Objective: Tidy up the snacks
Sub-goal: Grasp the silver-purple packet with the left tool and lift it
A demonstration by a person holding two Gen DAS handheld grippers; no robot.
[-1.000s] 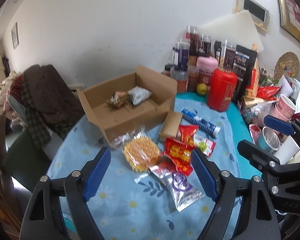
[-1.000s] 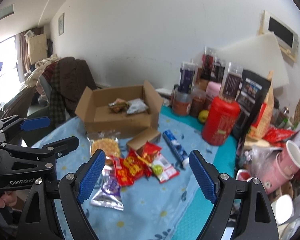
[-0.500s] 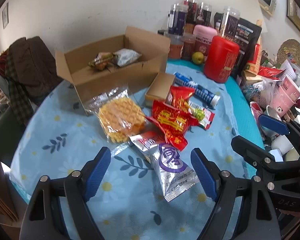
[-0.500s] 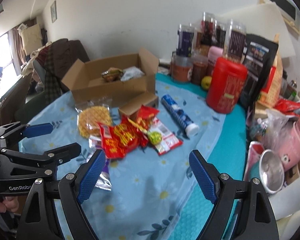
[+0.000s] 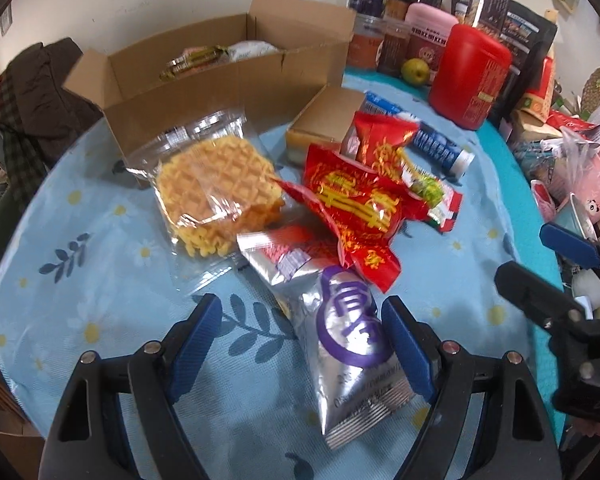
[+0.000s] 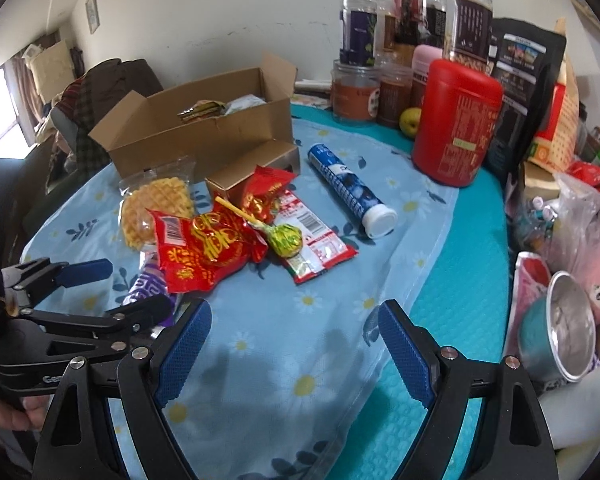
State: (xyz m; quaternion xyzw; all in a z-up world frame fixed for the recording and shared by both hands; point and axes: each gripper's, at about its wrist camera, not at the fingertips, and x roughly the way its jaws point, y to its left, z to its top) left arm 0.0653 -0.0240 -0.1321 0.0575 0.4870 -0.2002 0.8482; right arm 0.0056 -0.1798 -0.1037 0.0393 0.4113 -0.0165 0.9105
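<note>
While most snacks lay loose on cloth | 2 pkts already in cardboard box point(image 5: 204, 92) | silver pouch point(image 5: 348, 336) between spread L gripper point(image 5: 300, 344) fingers, ungrasped | R gripper point(image 6: 294, 350) spread, empty | approx. 7 items left.

My left gripper point(image 5: 302, 330) hung low over near edge of table, jaws spread wide, blue pads point(image 5: 194, 338) apart, nothing clamped between them. My right gripper point(image 6: 294, 346) hovered beside it, toward table's right edge, jaws equally wide, pads point(image 6: 404, 350) gripping nothing. Each gripper showed at edge of other's view: right one at right edge of left view, left one at left edge of right view. My left hand point(image 6: 4, 410) wrapped round left gripper's handle, fingers partly visible.
</note>
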